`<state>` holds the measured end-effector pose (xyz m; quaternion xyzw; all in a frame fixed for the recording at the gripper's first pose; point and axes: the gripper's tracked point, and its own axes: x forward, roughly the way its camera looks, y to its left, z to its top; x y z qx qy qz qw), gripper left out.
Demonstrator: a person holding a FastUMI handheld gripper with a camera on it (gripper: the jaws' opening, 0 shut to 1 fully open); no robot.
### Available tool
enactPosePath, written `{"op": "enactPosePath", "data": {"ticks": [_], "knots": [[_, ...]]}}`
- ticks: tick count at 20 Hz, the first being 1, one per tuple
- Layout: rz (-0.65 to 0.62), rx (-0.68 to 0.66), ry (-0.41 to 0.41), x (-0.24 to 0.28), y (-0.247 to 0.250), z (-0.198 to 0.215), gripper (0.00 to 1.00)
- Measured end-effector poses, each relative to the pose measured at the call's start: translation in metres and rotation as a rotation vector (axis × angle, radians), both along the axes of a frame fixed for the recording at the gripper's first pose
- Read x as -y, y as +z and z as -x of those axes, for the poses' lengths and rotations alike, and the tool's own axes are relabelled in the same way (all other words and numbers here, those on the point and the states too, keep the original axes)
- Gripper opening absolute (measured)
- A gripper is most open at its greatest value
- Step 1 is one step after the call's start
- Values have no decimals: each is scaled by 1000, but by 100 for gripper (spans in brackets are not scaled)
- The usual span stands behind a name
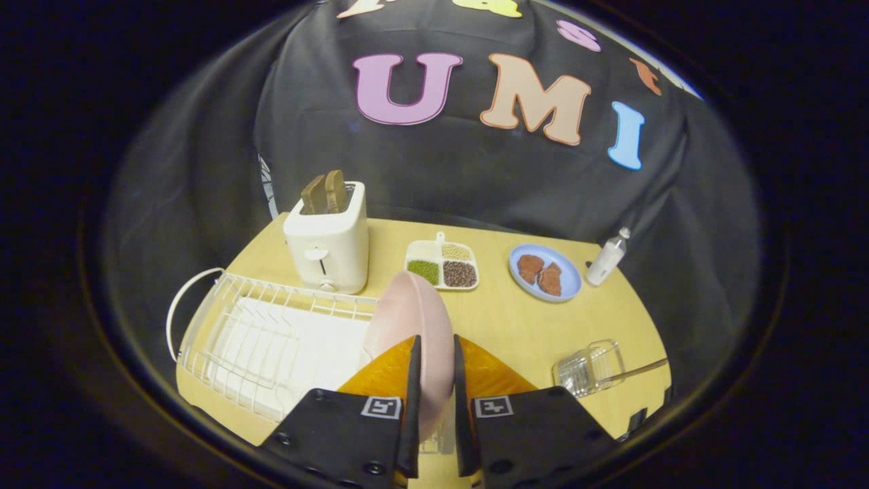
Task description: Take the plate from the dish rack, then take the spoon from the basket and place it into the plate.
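A pale pink plate (414,319) stands on edge between my fingers, and my gripper (434,353) is shut on its rim. The plate is lifted just right of the white wire dish rack (271,339), whose slots are bare. To the right, beyond the fingers, a small clear wire basket (589,368) lies on the wooden table (516,326). A spoon's thin handle (641,370) sticks out of the basket to the right; its bowl is hard to make out.
A white toaster (329,241) with two brown slices stands behind the rack. Farther back are a divided tray of grains (442,266), a blue plate with brown pieces (545,272) and a white bottle (606,258). Black cloth walls the booth.
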<state>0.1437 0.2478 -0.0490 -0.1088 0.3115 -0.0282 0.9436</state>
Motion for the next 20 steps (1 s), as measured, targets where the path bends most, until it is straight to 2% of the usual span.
{"op": "enactPosePath", "data": {"ticks": [2, 7, 11, 14, 20], "knots": [[38, 14, 3, -2, 5, 0, 22], [100, 39, 16, -8, 12, 0, 21], [185, 101, 30, -14, 28, -5, 21], [275, 190, 38, -12, 58, -11, 20], [255, 238, 36, 11, 94, 10, 20]]}}
